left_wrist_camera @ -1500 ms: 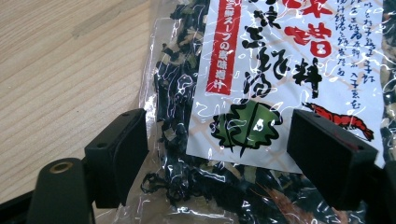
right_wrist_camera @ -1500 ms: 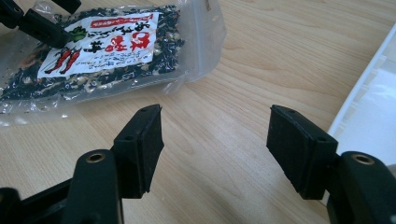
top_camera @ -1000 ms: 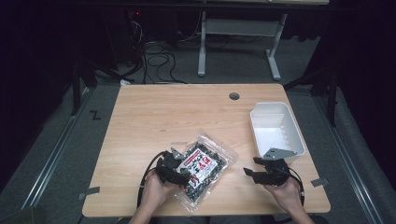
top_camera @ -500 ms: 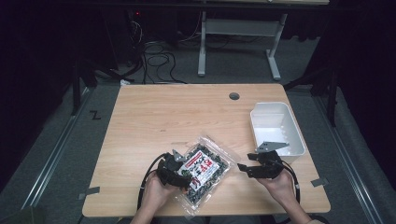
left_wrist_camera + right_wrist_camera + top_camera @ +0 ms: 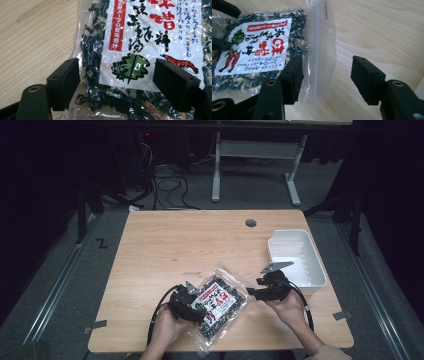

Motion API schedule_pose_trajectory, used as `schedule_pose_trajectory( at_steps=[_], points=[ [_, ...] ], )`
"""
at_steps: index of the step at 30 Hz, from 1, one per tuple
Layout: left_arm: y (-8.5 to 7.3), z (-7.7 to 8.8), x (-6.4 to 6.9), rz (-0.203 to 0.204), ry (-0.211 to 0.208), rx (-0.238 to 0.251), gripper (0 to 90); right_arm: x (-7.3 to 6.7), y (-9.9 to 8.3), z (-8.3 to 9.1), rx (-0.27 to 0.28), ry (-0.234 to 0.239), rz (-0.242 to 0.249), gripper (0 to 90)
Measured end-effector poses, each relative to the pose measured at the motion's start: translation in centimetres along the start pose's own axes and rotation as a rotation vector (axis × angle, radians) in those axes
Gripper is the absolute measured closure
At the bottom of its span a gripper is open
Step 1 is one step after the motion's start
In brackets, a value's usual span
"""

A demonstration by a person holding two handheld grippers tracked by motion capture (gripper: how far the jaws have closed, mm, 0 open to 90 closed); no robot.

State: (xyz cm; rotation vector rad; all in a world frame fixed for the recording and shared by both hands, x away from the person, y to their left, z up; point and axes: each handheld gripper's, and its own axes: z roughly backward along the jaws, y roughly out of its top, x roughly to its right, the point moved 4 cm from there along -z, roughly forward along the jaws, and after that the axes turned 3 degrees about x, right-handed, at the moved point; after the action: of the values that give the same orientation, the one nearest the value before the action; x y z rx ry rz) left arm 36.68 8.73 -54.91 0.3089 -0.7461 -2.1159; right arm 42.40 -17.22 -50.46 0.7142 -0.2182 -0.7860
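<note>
High view: we see the clear seaweed packet (image 5: 218, 305) near the wooden table's (image 5: 165, 245) front edge, our left gripper (image 5: 186, 304) at its left side, our right gripper (image 5: 256, 292) at its sealed end; bare wood lies beyond, a white plastic bin (image 5: 296, 256) sits right, grey carpet around.
Left gripper view: our jaws stand wide, straddling the crinkly packet (image 5: 140, 50), pads clear of it.
Right gripper view: our jaws, just closing, remain wide around the packet's (image 5: 262, 47) clear sealed strip.
</note>
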Motion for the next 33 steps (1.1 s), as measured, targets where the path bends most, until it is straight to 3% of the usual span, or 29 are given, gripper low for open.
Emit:
schedule_pose_trajectory(
  at_steps=[12, 20, 25, 33],
  points=[
    [-0.1, 0.0, 0.0, 0.017, -0.002, 0.001, 21.0, 0.4, 0.4, -2.0, -0.042, -0.010, -0.033, 49.1],
    [-0.1, -0.1, -0.1, 0.025, -0.002, -0.001, 19.4, 0.7, 0.4, -2.7, -0.048, 0.029, -0.077, 57.7],
    [-0.1, -0.2, -0.3, 0.049, -0.011, -0.001, 17.5, 0.7, 0.4, -2.9, -0.046, 0.063, -0.081, 66.0],
    [-0.1, -0.2, -0.4, 0.049, -0.015, -0.009, 16.8, 0.6, 0.5, -3.2, -0.044, 0.096, -0.091, 75.5]
  ],
)
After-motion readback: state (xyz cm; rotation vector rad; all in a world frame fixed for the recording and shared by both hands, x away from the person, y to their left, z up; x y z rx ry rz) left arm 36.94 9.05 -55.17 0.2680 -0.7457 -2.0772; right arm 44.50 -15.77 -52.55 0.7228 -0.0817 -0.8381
